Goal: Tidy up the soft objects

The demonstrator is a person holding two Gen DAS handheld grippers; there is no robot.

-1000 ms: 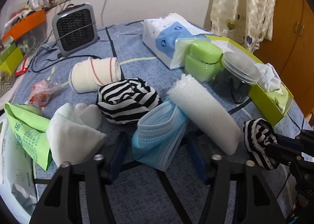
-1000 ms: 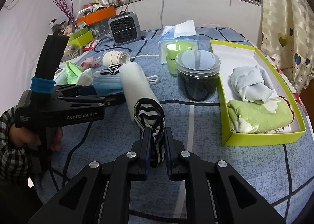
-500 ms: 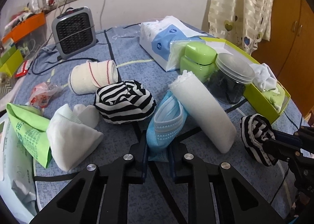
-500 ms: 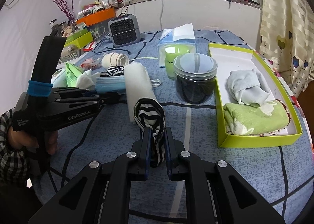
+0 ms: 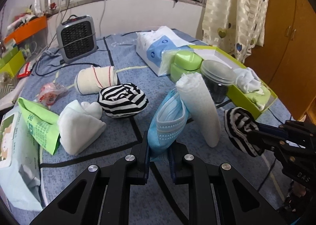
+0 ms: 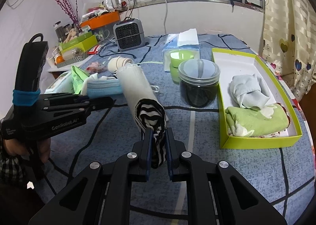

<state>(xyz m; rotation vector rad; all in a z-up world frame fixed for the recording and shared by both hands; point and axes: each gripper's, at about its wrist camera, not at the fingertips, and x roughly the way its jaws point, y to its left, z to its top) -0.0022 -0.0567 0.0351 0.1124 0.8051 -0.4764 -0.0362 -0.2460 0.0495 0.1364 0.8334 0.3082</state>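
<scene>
So both hands are busy. The left gripper (image 5: 158,151) is pinched tight on a blue face mask (image 5: 167,120), which sticks up from its jaws, lifted off the blue tablecloth (image 5: 118,130). The right gripper (image 6: 158,152) is squeezed shut on a rolled striped sock (image 6: 152,118) and holds it above the cloth, near the green box (image 6: 260,142) — but not over it. Inside that box there are already two soft things: a pale grey cloth bundle (image 6: 248,90) and a green towel (image 6: 256,122), side by side at the near end. The far end of the box shows bare white bottom, so I think there is room for more. A lot is left out on the table, though: a long white rolled cloth (image 5: 201,108) just beside the mask, a second striped bundle (image 5: 123,99), a cream roll with red lines (image 5: 96,81), and a white folded cloth (image 5: 79,128) next to a green packet (image 5: 37,124). I would say the job is only partly done — two things put away, two in the grippers, and about four waiting.
</scene>
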